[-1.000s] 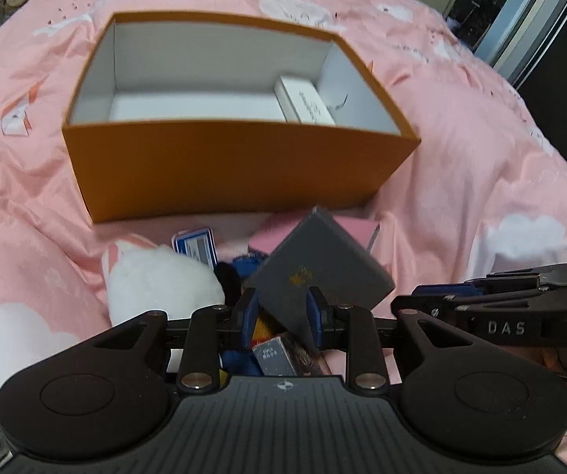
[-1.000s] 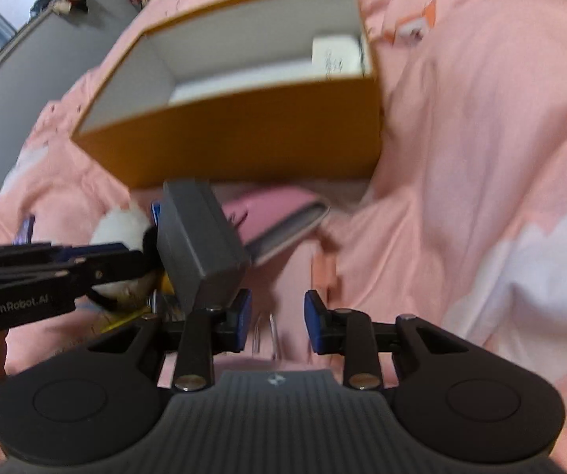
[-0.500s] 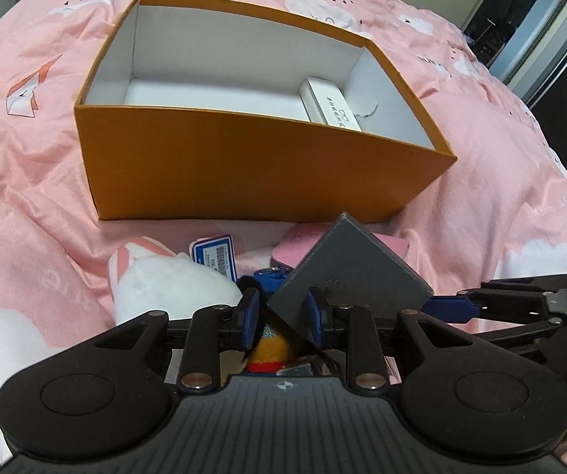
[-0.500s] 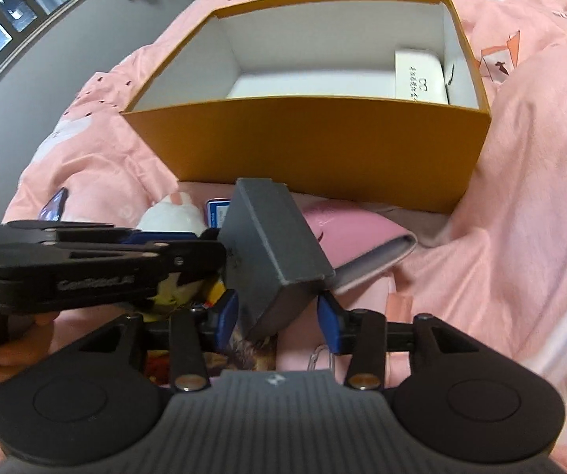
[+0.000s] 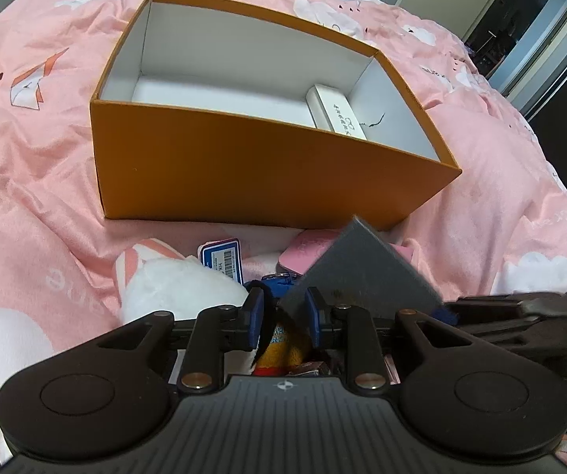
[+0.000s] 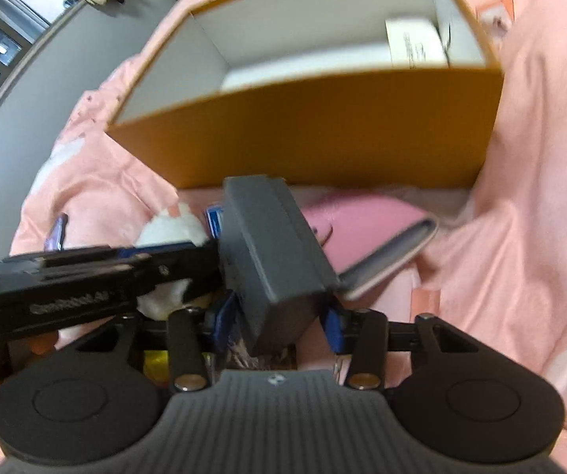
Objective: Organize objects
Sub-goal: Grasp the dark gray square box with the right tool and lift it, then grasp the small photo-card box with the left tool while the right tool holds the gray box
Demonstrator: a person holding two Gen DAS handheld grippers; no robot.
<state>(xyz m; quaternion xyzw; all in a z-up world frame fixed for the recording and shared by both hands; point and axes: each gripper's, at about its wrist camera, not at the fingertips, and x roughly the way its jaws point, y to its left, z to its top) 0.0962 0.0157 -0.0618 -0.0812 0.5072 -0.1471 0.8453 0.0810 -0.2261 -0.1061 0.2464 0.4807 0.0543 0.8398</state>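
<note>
A dark grey box (image 5: 362,272) hangs tilted above the clutter, in front of the open orange box (image 5: 243,173). My right gripper (image 6: 279,320) has the grey box (image 6: 271,245) between its blue pads. Its jaws are closing and both pads look pressed against the box's sides. My left gripper (image 5: 282,316) is also closing. One corner of the grey box lies between its fingers against the right pad, with a gap at the left pad. In the right wrist view the left gripper (image 6: 204,262) reaches in from the left and ends at the box's side. A small white box (image 5: 338,112) lies inside the orange box (image 6: 323,130).
Under the grippers on the pink bedcover (image 5: 26,197) lie a white plush toy (image 5: 176,288), a blue tag (image 5: 222,262), a pink wallet (image 6: 370,229) and a yellow and red toy (image 5: 283,349). A grey wall and a window stand to the left in the right wrist view.
The right gripper has come around the grey box, which earlier stood to the left of its fingers. In the left wrist view the box's corner has shifted from the left pad toward the right pad.
</note>
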